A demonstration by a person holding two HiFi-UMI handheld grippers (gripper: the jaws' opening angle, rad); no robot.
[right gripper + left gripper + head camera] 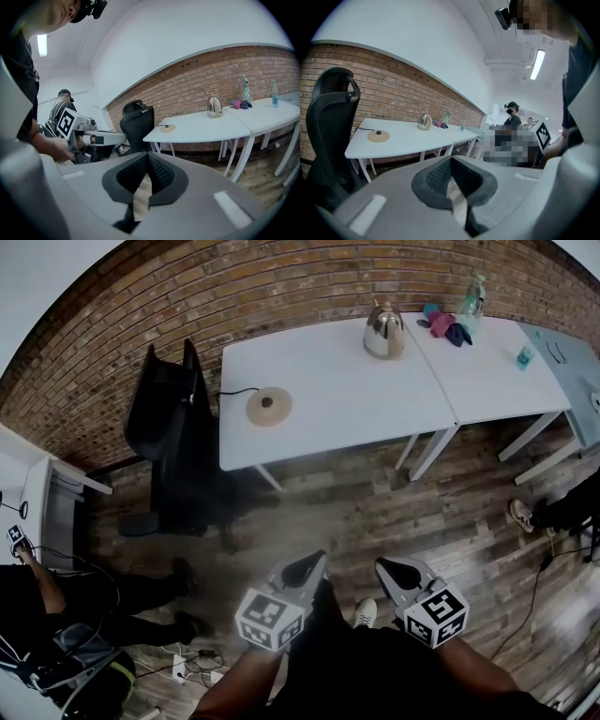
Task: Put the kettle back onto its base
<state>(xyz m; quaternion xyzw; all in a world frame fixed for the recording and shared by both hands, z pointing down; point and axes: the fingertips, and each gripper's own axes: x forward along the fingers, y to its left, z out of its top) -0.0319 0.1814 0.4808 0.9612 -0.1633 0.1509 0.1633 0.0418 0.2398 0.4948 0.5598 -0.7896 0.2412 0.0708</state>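
The shiny metal kettle (384, 332) stands on the white table (337, 418) near its far right corner. Its round tan base (269, 406) lies apart from it on the left part of the same table, with a black cord running off to the left. Both show small in the left gripper view, kettle (424, 122) and base (378, 136), and in the right gripper view, kettle (214, 106) and base (167, 128). My left gripper (314, 564) and right gripper (385, 567) are held low over the wooden floor, far from the table, both shut and holding nothing.
A black office chair (173, 427) stands left of the table. A second white table (506, 381) adjoins on the right, with a spray bottle (473, 298), coloured cloths (445, 324) and a small blue bottle (525, 354). A person sits at the left; cables lie on the floor (187, 657).
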